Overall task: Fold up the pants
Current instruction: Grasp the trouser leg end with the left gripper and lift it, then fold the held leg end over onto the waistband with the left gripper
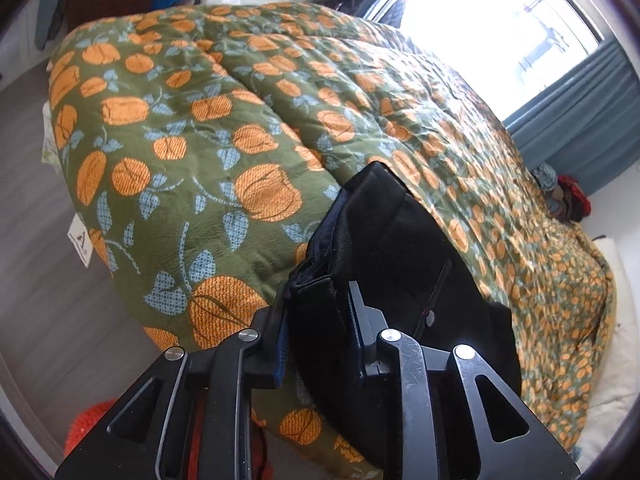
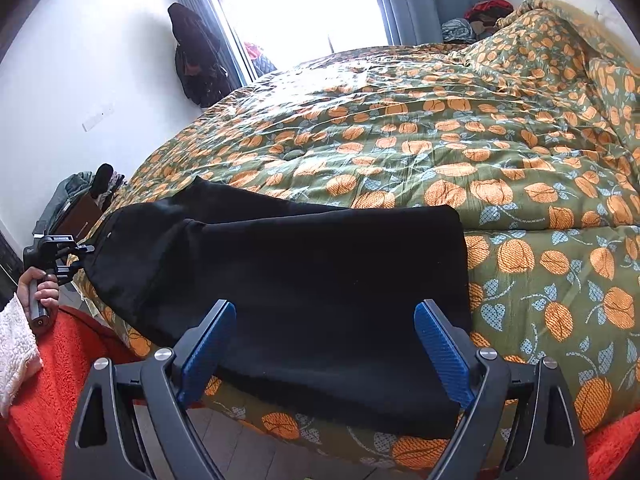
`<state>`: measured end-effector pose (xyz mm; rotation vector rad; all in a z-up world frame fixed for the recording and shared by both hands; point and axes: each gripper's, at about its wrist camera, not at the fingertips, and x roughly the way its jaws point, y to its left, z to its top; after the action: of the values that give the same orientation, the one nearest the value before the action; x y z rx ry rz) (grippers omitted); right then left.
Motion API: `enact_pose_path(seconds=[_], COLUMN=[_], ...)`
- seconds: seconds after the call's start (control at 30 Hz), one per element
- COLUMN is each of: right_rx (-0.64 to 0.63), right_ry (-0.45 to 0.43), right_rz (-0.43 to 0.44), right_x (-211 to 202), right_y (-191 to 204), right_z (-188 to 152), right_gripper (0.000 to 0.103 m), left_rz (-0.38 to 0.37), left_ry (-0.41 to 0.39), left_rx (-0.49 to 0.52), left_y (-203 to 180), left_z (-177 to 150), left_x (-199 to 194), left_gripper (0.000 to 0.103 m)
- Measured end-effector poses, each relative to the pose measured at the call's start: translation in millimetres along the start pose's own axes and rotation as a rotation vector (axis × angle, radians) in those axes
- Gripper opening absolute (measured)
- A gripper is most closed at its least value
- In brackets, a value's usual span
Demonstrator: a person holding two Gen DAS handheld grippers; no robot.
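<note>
Black pants (image 2: 312,276) lie folded lengthwise on the green quilt (image 2: 460,140) near the bed's front edge. In the left wrist view my left gripper (image 1: 318,300) is shut on the waistband end of the pants (image 1: 400,248), with bunched fabric between the pads. In the right wrist view my right gripper (image 2: 324,344) is open, its blue pads (image 2: 440,352) on either side of the near part of the pants, just above the fabric. The left gripper (image 2: 74,258) also shows there at the far left, held in a hand, at the pants' left end.
The quilt with orange pumpkins covers the whole bed. A bright window (image 2: 296,4) with blue curtains is behind it. Clothes are piled at the far corner (image 2: 480,16). A dark coat (image 2: 196,56) hangs on the wall. An orange rug (image 2: 52,392) lies by the bed.
</note>
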<state>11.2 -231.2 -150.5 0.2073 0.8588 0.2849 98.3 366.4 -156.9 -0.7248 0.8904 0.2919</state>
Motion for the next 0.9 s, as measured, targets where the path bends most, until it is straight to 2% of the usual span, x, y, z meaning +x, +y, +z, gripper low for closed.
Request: enact_pose_path(seconds=[0.1,0.27,0.4,0.5,0.6,0.7,0.77,0.83,0.87,0.9], right_rx=[0.009,0.035,0.069,0.1,0.131,0.153,0.151,0.144,0.145,0.152], right_ry=[-0.014,-0.038,-0.06,-0.08,-0.083,-0.095,-0.113,-0.123,-0.125,-0.128], right_rz=[0.009,0.014,0.0,-0.017,-0.038,-0.048,-0.059,-0.068,-0.071,-0.073], right_x=[-2.3,-5.8,-8.6,-13.0,-15.1,-19.4,-26.2,-32.3,-34.3,-36.0], right_y=[-1.4,-7.3,-16.0,-24.9,-34.0,-40.0,-41.1,-42.6,-44.3,-46.7], right_z=[1.8,4.7,7.8,9.4,8.5,8.7,8.8,8.0,7.4,7.0], right_gripper=[0.09,0.091,0.09,0.09,0.09,0.09,0.09,0.091,0.09,0.091], left_rz=[-0.027,-0.188,-0.33,-0.408,-0.389,-0.285,-0.203,-0.184,-0.203,-0.226], left_ry=[-0.049,-0.111,-0.063,0.022,0.123,0.21,0.25,0.265,0.262,0.256], left_rx=[0.11,0.348,0.528,0.653,0.758,0.849,0.94,0.991,0.997,0.996], left_y=[-40.4,-141.9,-222.9,-272.7,-305.8,-315.3,-318.5,-319.1,-319.2,-319.6], left_z=[-1.1,-27.2,-79.1,-134.1,-193.5,-246.3,-276.6,-292.1,-291.5,-287.3], left_x=[-37.5,-105.6,-122.7,-103.6,-61.3,-10.7,8.9,0.5,-10.3,-23.1], left_gripper=[0.021,0.021,0.021,0.021,0.021,0.023,0.031,0.041,0.047,0.049])
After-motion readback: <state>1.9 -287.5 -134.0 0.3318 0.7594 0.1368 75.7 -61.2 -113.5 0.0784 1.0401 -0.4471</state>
